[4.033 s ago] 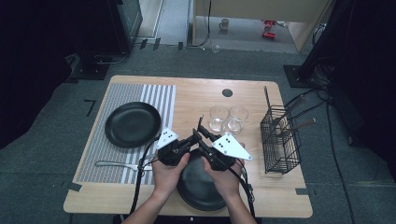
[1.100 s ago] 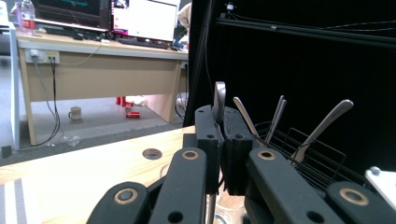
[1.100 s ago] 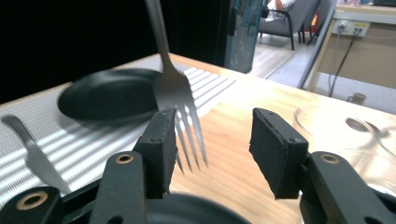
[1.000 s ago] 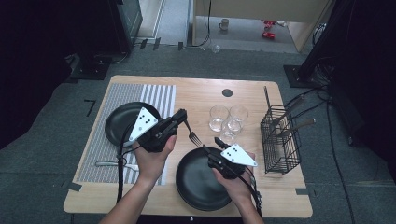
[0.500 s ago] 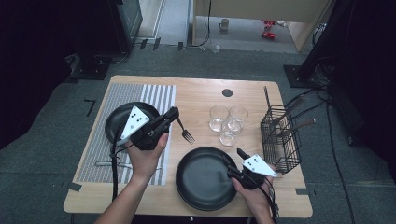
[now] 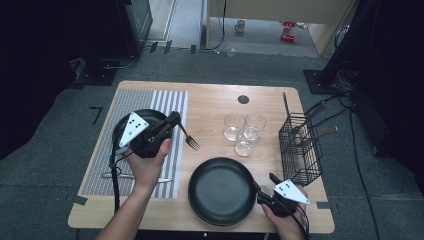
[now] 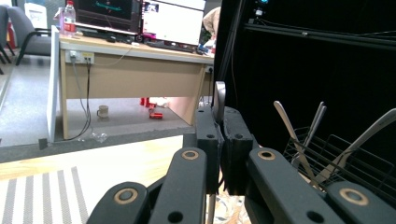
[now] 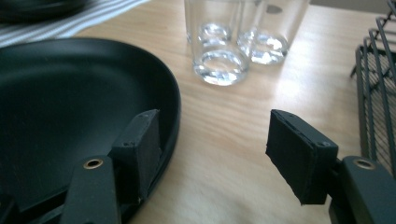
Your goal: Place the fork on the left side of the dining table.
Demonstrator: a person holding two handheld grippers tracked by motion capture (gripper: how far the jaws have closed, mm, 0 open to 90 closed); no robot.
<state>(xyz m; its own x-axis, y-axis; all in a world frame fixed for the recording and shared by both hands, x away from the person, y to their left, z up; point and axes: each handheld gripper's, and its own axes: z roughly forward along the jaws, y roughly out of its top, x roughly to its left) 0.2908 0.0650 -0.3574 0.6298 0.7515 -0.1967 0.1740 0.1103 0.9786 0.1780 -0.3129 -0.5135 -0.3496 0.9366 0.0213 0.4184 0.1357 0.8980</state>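
My left gripper (image 6: 172, 121) is shut on the handle of a metal fork (image 6: 189, 138) and holds it above the right edge of the striped mat (image 6: 165, 100), tines toward the glasses. In the left gripper view the fork's handle (image 7: 219, 95) sticks up between the closed jaws of that gripper (image 7: 223, 135). A large black plate (image 6: 220, 192) lies near the front edge. My right gripper (image 6: 263, 186) is at its right rim. Its jaws have just been opening. In the right gripper view this gripper (image 8: 215, 135) is open, one finger (image 8: 142, 140) inside the plate's rim (image 8: 173, 107), the other over bare wood.
A second black plate (image 6: 122, 132) lies on the mat, with a knife (image 6: 112, 175) in front of it. Three glasses (image 6: 243, 131) stand mid-table. A wire basket (image 6: 300, 147) holding cutlery (image 7: 299, 144) is at the right edge.
My right gripper slid down and right from the front plate's upper part to its right rim, opening wider. My left gripper carried the fork a little to the left.
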